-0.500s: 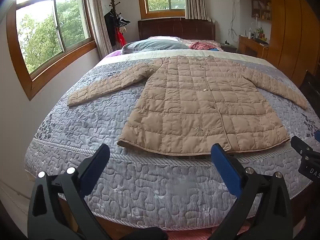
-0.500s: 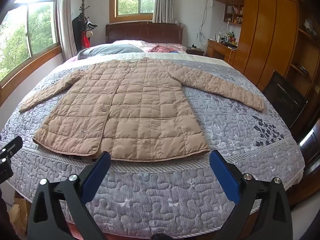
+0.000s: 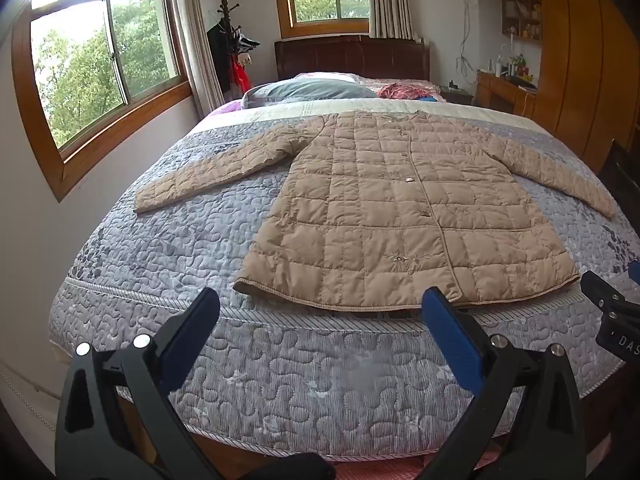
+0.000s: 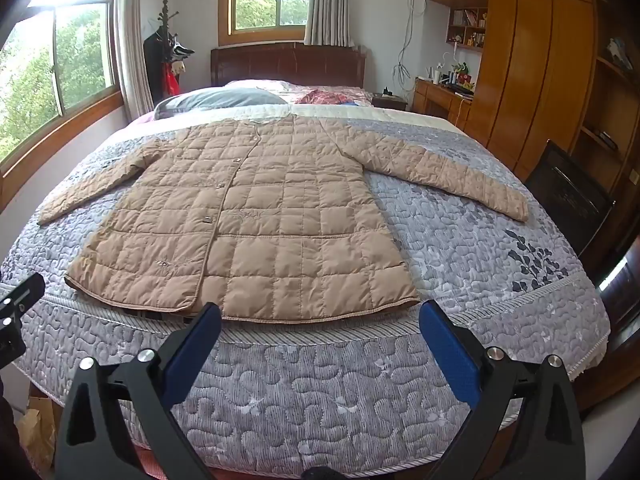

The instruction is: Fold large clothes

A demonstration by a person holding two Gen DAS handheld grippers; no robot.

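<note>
Tan quilted long-sleeved coat (image 3: 400, 216) flat, front up, on grey-lilac quilted bedspread (image 3: 280, 380); fills centre of both views, sleeves spread out to frame left and right, hem toward cameras near bed's front edge. Left gripper (image 3: 320, 312), black frame with blue pads: released, jaws wide, nothing between, lower centre, short of hem. Right gripper (image 4: 320, 316): same, wide apart, empty, hovering just before hem. Grey pillow (image 3: 308, 92) beyond collar, upper centre.
</note>
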